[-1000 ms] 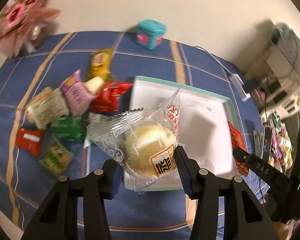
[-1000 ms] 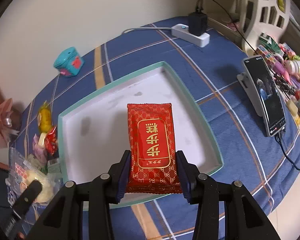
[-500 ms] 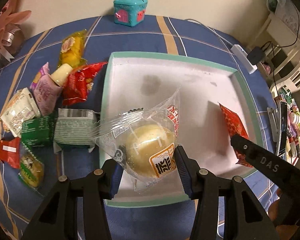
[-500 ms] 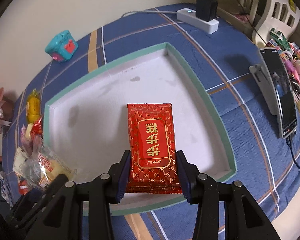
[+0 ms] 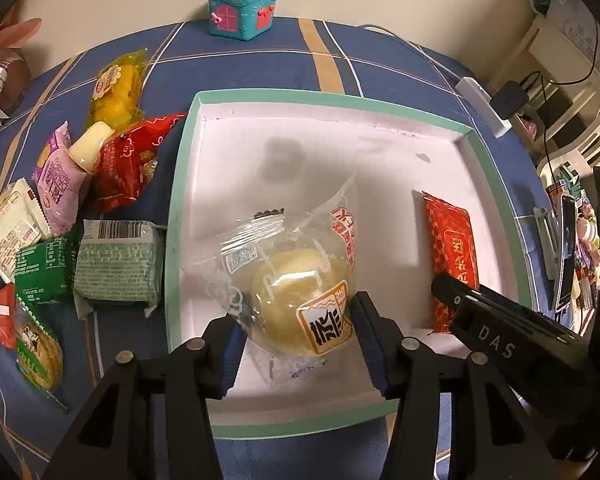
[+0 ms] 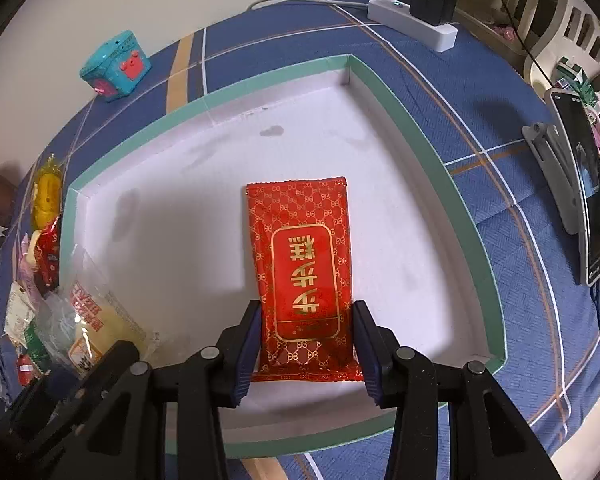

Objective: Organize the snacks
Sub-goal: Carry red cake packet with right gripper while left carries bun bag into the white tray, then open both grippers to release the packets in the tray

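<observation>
A round yellow bun in a clear wrapper (image 5: 300, 300) is seen between the fingers of the left gripper (image 5: 296, 344), above the near left part of a shallow white tray with a green rim (image 5: 340, 100). The jaws of this gripper are opening, yet the pads are still seen against the sides of the wrapper. Whether the bun touches the tray floor cannot be told. A flat red packet with gold lettering (image 6: 304, 264) is clamped by its near end in the right gripper (image 6: 306, 340), whose jaws are closed on it; the packet is held over the near right part of the tray, and whether it touches the floor there cannot be told.

The tray is set on a blue checked cloth covering the table (image 6: 480, 112). To the left of the tray, outside it, a cluster of snacks is found: a grey-green packet (image 5: 118, 268) just beside the rim, a dark green packet (image 5: 40, 272), a red bag (image 5: 132, 160), a yellow bag (image 5: 116, 88), and a pink packet (image 5: 58, 184). At the far edge of the table a teal house-shaped box (image 5: 242, 8) is placed. At the far right a white power strip (image 6: 412, 22) is seen, and near the right edge a phone on a stand (image 6: 584, 184).
</observation>
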